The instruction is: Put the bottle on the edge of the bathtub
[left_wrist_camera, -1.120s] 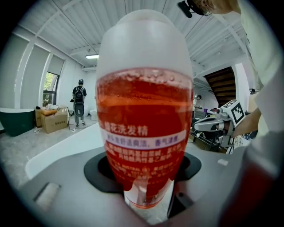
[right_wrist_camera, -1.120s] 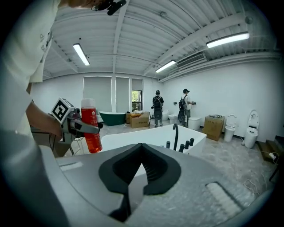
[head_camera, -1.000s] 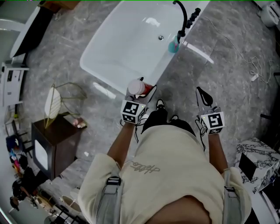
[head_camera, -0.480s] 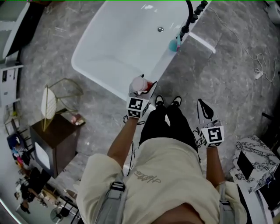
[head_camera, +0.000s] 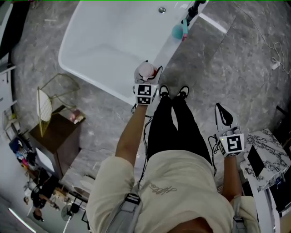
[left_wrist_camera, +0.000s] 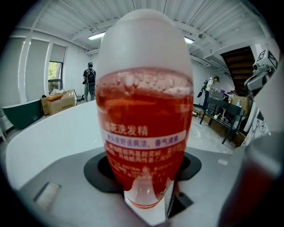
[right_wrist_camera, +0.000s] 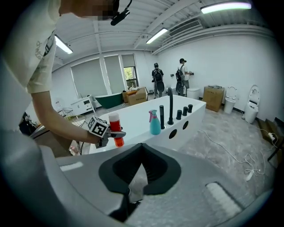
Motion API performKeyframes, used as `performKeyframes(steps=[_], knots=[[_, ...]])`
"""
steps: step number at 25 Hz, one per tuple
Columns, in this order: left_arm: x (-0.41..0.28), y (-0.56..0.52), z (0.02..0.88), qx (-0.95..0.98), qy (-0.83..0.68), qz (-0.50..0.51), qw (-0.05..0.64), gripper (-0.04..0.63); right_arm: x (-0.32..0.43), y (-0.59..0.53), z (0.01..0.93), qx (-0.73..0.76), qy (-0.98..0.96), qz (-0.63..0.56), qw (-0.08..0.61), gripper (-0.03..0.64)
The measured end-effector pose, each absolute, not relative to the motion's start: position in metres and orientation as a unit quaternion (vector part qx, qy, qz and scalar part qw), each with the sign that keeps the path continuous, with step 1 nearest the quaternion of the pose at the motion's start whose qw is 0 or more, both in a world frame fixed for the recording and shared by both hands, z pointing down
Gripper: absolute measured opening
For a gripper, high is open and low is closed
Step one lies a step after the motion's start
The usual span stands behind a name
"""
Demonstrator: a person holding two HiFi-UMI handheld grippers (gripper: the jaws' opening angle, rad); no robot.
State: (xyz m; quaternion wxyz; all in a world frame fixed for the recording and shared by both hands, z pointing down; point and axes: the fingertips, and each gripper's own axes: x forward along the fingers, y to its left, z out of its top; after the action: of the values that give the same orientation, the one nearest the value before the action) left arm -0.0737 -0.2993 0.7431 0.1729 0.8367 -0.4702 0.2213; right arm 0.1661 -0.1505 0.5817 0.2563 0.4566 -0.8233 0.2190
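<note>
A bottle [head_camera: 145, 69] of red liquid with a white cap stands upright in my left gripper [head_camera: 147, 73], whose jaws are shut on its lower body. It hangs at the near rim of the white bathtub [head_camera: 97, 54]; I cannot tell whether it touches the rim. In the left gripper view the bottle [left_wrist_camera: 144, 133] fills the frame. The right gripper view shows the bottle [right_wrist_camera: 116, 131] beside the bathtub [right_wrist_camera: 133, 116]. My right gripper [head_camera: 225, 116] hangs at the person's right side, shut and empty, its tips meeting [right_wrist_camera: 133, 191].
A teal spray bottle [head_camera: 177, 31] and black taps [head_camera: 193, 8] stand on the tub's right rim. A dark side table [head_camera: 54, 136] and a gold wire frame [head_camera: 50, 98] stand at left. A marbled box [head_camera: 268, 152] sits at right. The person's feet [head_camera: 173, 93] are by the tub.
The left gripper with the bottle has moved forward to the tub's near rim. The right gripper has dropped back toward the person's side. The person stepped closer to the tub.
</note>
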Motion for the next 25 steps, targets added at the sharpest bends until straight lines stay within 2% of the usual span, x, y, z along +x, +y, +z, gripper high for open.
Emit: performKeyframes(steps=[19,25], knots=[[-0.066,-0.284,0.756,0.827,-0.497,0.235,0.119,0.316,0.165,-0.163,0.585,0.439,-0.836,0.216,0.249,0.002],[-0.068,-0.275,0.759,0.819,-0.501,0.248,0.124,0.359,0.164,-0.163,0.577,0.443,-0.837,0.209,0.243,0.002]])
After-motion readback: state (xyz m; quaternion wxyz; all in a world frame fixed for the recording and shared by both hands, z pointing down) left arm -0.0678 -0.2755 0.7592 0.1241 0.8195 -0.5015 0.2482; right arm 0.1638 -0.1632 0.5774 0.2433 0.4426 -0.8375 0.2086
